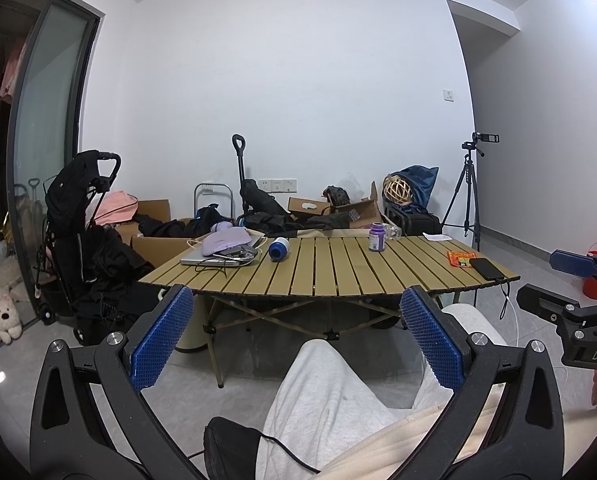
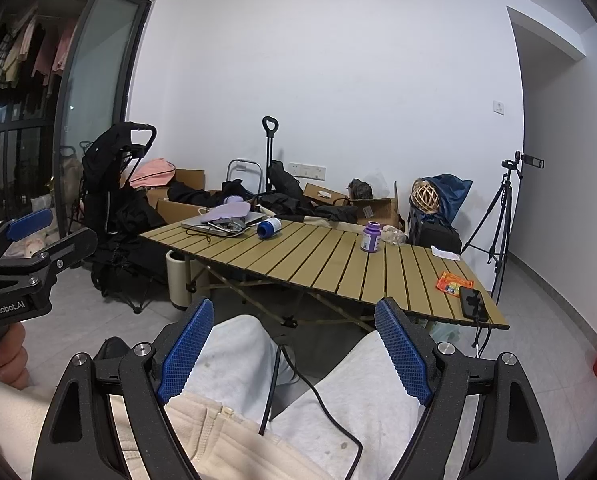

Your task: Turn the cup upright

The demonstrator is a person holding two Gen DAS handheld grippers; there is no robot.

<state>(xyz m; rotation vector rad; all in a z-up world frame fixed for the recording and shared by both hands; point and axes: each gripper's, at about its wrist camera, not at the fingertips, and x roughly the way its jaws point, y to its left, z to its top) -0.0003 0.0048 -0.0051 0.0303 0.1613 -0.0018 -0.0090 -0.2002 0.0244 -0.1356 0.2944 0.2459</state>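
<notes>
A blue and white cup [image 1: 278,248] lies on its side on the slatted wooden table [image 1: 338,276], left of centre; it also shows in the right wrist view [image 2: 269,227]. My left gripper [image 1: 296,340] is open and empty, held well short of the table above the person's lap. My right gripper [image 2: 294,352] is open and empty too, also short of the table. Each gripper shows at the edge of the other's view: the right gripper [image 1: 546,280], the left gripper [image 2: 58,228].
On the table are a laptop with a purple case [image 1: 222,248], a purple bottle [image 1: 376,237], an orange packet [image 1: 460,258] and a black phone [image 1: 485,268]. A stroller [image 1: 82,232], boxes and bags stand behind; a tripod [image 1: 468,196] at the right.
</notes>
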